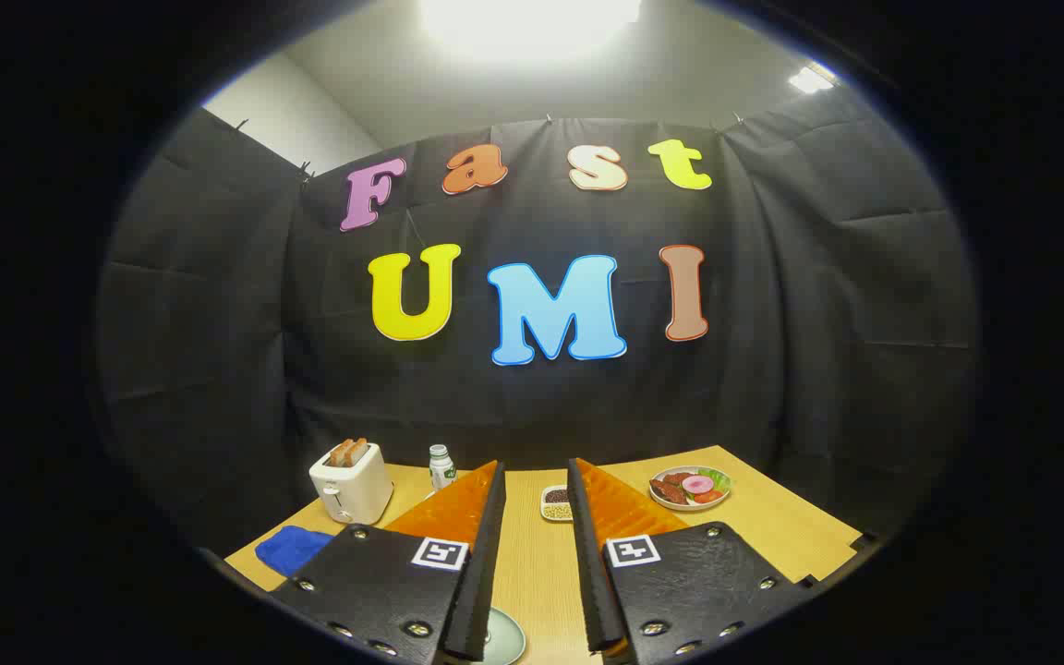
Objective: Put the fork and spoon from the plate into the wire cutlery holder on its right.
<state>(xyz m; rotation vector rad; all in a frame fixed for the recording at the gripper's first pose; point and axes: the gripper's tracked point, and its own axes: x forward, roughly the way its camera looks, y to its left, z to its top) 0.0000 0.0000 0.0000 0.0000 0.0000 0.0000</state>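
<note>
While hand-held gripper (536,480) gapes empty, plate (506,639) rim between fingers

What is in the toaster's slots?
Two browned toast slices stand up out of the toaster; their lower parts are hidden inside it. The gripper hangs open over the table, holding nothing.

At six o'clock, between the bases of the two spread fingers (486,554), only a sliver of a pale green plate (506,637) shows, the rest cut off and covered by the left finger; whatever lies on it cannot be seen. At twelve o'clock beyond the fingertips, the small divided dish (556,503) is partly hidden by the right finger, its contents too small to tell. The bottle (441,465) at eleven o'clock has an unreadable label.
</note>
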